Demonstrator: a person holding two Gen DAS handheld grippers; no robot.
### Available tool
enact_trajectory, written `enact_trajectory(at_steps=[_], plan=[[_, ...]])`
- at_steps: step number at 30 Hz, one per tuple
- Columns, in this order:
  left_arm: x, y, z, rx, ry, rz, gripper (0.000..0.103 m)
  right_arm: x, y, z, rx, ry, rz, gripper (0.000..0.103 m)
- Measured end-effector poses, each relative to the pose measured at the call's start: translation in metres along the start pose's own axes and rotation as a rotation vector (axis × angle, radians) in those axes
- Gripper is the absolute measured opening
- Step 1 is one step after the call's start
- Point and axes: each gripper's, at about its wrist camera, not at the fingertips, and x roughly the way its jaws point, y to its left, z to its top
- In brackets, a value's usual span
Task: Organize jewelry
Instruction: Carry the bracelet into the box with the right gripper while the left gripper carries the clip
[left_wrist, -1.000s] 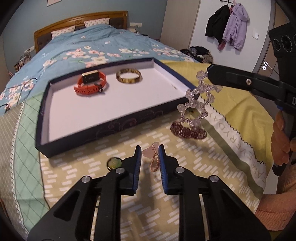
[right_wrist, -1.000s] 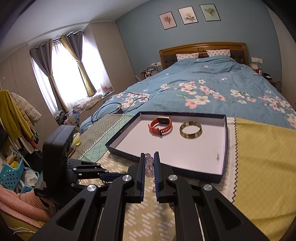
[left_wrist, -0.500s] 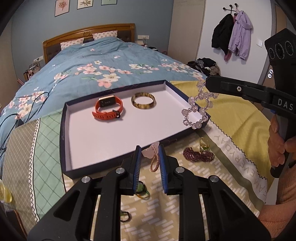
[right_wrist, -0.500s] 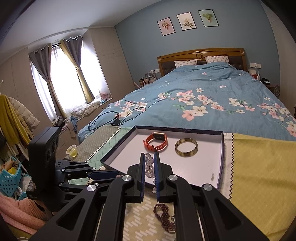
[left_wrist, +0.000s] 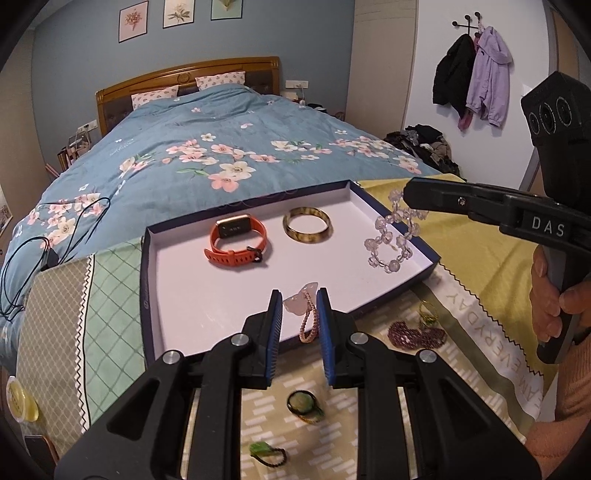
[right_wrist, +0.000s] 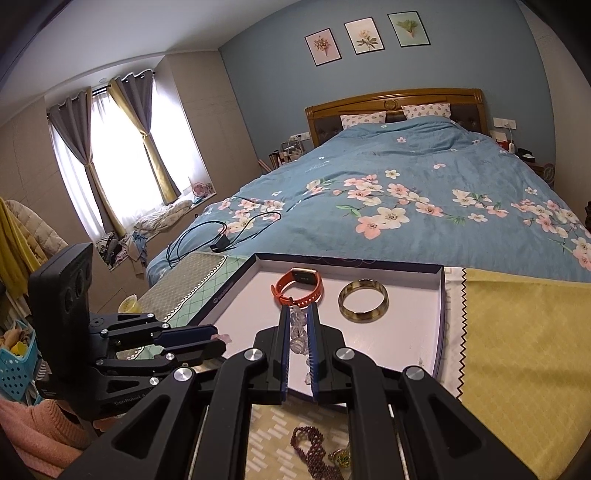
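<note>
Left wrist view: the left gripper (left_wrist: 299, 317) pinches a pink pendant on a beaded loop (left_wrist: 303, 309) between its fingers, the loop hanging just past the near rim of the tray (left_wrist: 147, 295). Beyond the fingertips lie an orange watch (left_wrist: 236, 243) and a brown bangle (left_wrist: 306, 225) on the tray floor; to the right, the right gripper (left_wrist: 410, 195) dangles a clear bead bracelet (left_wrist: 391, 240) over the tray's right side. Below the fingers, rings and a purple bead string (left_wrist: 415, 334) remain on the cloth. Right wrist view: the right gripper's fingers are pressed nearly together on the clear beads, with the watch just ahead of the tips and the bangle to their right. Each piece would best be carried forward to a bare patch of tray, lowered until it rests, and only then released, apart from its neighbours so strands do not tangle.
</note>
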Motion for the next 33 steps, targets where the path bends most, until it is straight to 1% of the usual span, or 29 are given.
enact_trajectory(at_steps=[9,12,21,33], plan=[[0.015,0.02,0.012,-0.018,0.002,0.044,0.019,0.017,-0.006,0.008,0.014,0.018,-0.007,0.007],[0.022,0.025,0.014,-0.024,0.009,0.047,0.019,0.024,-0.01,0.011,0.028,0.026,-0.003,0.007],[0.051,0.037,0.02,-0.022,0.056,0.076,0.019,0.051,-0.018,0.016,0.052,0.052,-0.011,0.007],[0.079,0.05,0.023,-0.023,0.113,0.109,0.019,0.081,-0.032,0.012,0.046,0.117,-0.067,0.007]])
